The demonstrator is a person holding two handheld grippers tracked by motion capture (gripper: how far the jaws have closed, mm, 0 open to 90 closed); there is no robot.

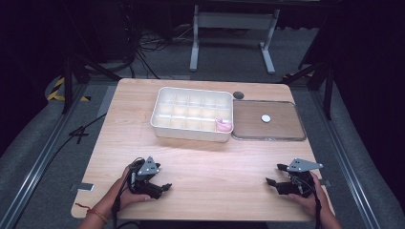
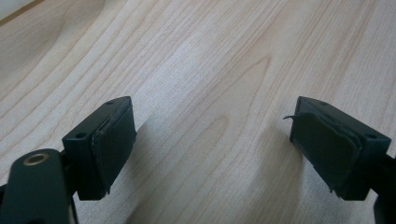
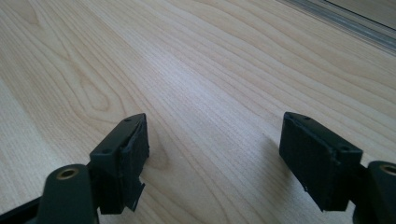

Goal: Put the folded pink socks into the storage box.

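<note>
High view: your left gripper and right gripper rest low on the bare wooden table, jaws spread, empty, pointing inward, near its front edge.

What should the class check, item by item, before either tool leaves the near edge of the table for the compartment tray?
1. Left tool open, nothing between its jaws: ok.
2. Right tool open, nothing between its jaws: ok.
3. Bare wooden table between the tools and the white compartment tray: ok.
4. Pink item sits in the tray's near right corner compartment: ok; what it is, cannot tell.
5. Small white disc lies apart on the clear flat lid to the right of the tray: ok.
6. Other compartments empty: cannot tell for certain from the high view.
</note>
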